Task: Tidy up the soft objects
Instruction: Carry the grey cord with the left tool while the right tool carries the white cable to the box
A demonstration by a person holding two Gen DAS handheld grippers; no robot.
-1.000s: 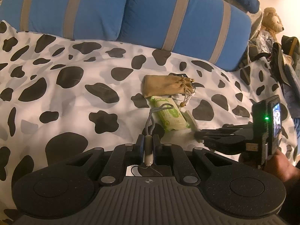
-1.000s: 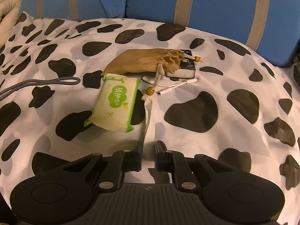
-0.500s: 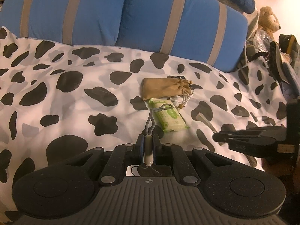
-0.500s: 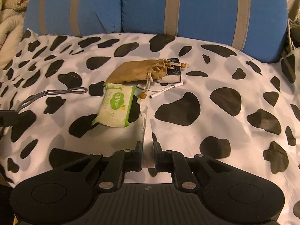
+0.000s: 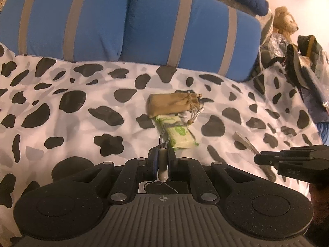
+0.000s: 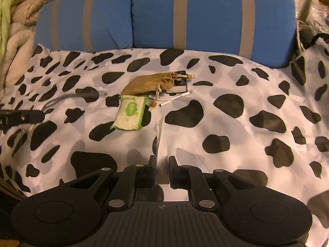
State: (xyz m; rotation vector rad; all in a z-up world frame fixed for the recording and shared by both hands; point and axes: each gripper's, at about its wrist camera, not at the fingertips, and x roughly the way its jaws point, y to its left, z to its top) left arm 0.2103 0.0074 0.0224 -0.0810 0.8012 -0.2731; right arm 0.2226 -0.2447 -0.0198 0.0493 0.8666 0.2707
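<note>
Grey cord (image 5: 163, 140) pinched in left gripper (image 5: 162, 160); right gripper (image 6: 161, 164) pinches thin white strip (image 6: 160, 142). Keep both taut, clear of wipes pack (image 6: 130, 113) ahead.

A home bedroom: a cow-print bedspread (image 5: 82, 123), two blue striped pillows (image 5: 191, 33) at the far side (teddy bear (image 5: 284, 23) far right).

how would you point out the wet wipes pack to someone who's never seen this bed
Start at the two blue pillows with grey stripes, then come forward onto the cow-print sheet to the small cluster near its middle. The wet wipes pack lies just in front of the tan drawstring pouch. It is the only green-and-white, flat plastic packet there.
</note>
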